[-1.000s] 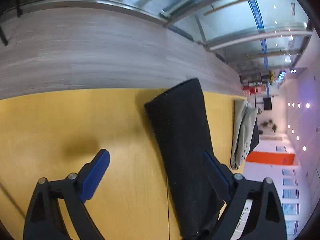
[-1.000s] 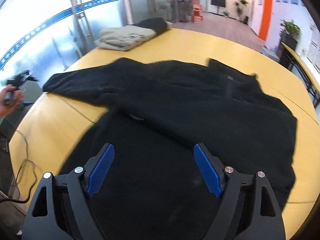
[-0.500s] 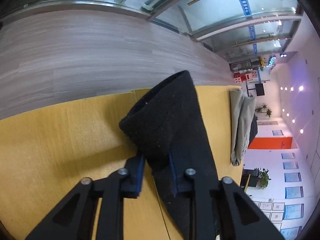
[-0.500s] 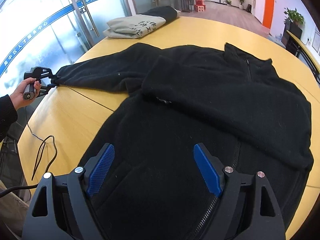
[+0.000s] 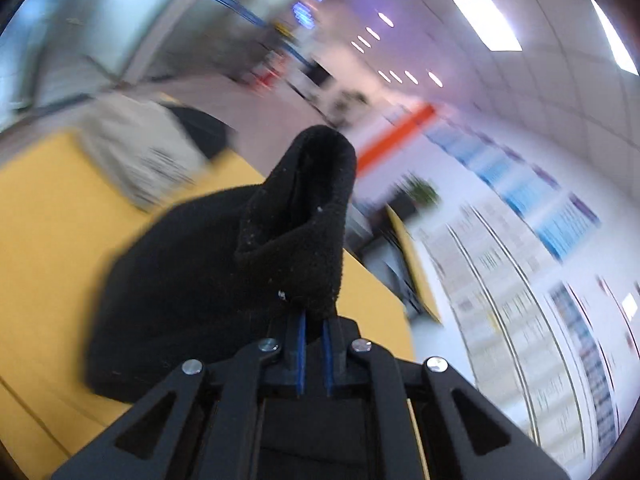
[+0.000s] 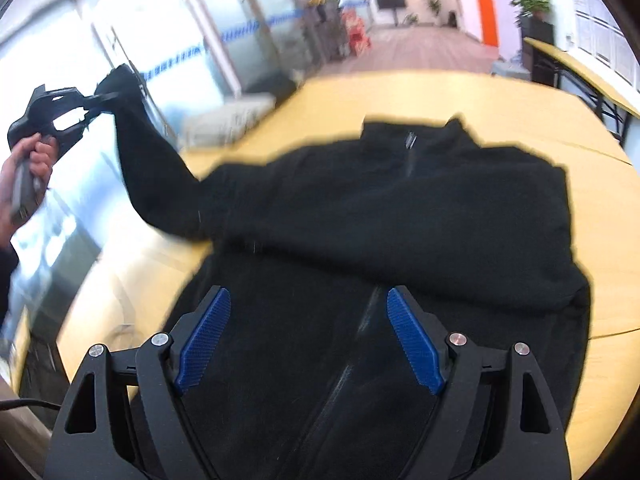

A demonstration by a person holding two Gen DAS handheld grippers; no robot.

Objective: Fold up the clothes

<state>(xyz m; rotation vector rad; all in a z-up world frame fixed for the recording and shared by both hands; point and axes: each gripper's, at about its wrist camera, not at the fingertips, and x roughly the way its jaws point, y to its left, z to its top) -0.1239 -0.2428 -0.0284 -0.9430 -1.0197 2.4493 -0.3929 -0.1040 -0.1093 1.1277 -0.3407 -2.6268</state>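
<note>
A black fleece jacket point(image 6: 400, 232) lies spread on the yellow table point(image 6: 400, 92), zip up, one sleeve folded across its chest. My left gripper point(image 5: 314, 344) is shut on the cuff of the other sleeve point(image 5: 304, 216) and holds it lifted above the table. In the right wrist view the left gripper point(image 6: 96, 98) shows at the upper left with the sleeve point(image 6: 148, 168) hanging from it down to the jacket. My right gripper point(image 6: 308, 336) is open and empty, hovering over the jacket's lower front.
A folded beige garment point(image 5: 136, 152) and a dark one point(image 5: 200, 128) lie at the table's far end. A black cable point(image 6: 24, 402) trails at the table's left edge. Another yellow desk point(image 6: 580, 64) stands at the far right.
My left gripper has lifted the sleeve cuff off the table and swung it up and inward. The right gripper has stayed open over the jacket, shifting slightly.
</note>
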